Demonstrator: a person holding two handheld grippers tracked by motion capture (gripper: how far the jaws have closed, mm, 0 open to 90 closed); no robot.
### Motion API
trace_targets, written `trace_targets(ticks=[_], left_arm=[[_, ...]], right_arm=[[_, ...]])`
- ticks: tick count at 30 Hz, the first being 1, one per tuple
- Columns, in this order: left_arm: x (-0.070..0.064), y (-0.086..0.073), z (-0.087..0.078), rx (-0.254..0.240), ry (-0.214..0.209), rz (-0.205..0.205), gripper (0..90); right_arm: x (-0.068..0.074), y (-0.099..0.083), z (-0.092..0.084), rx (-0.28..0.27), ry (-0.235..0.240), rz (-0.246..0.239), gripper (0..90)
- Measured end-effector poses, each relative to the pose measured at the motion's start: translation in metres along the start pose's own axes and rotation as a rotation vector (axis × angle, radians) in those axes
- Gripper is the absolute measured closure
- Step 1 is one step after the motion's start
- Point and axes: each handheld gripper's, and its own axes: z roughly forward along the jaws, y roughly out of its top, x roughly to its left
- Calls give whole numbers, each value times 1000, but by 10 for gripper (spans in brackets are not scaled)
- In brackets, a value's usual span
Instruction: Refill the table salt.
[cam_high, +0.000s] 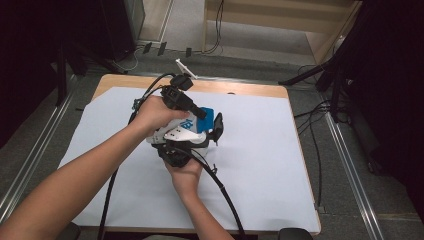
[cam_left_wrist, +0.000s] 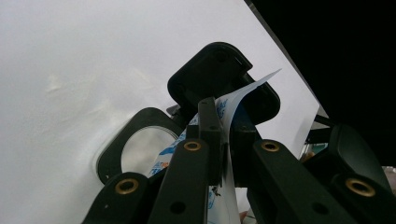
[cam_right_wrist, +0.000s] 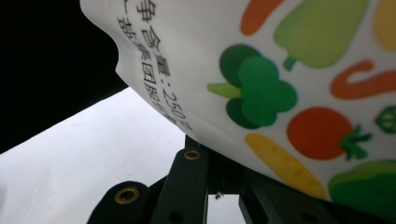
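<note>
White plastic packet (printed with vegetables) is pinched at its edge by both the left gripper and the right gripper, jaws clamped tight above the table.

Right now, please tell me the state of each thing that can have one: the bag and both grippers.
Bag: lifted off the table between both grippers, its edge pinched, printed with vegetables.
Left gripper: shut on the bag's thin edge.
Right gripper: shut on the bag from below.
Table sheet: flat, slightly wrinkled.
</note>
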Motion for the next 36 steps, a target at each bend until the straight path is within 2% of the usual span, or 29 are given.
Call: trace_targets(ticks=[14, 20, 27, 33, 36], left_arm=[[1, 0, 0, 9, -10, -6, 884], [-1, 0, 0, -4, -9, -12, 884], [-1, 0, -4, 0, -7, 6, 885], [-2, -4, -8, -18, -12, 8, 887], [-3, -5, -10, -22, -20, 17, 889]], right_arm=[[1, 0, 0, -4, 1, -9, 900], [0, 1, -1, -6, 0, -14, 900], [0, 1, -1, -7, 3, -17, 900], [1, -1, 1, -2, -3, -42, 900], [0, -2, 2, 3, -5, -37, 900]])
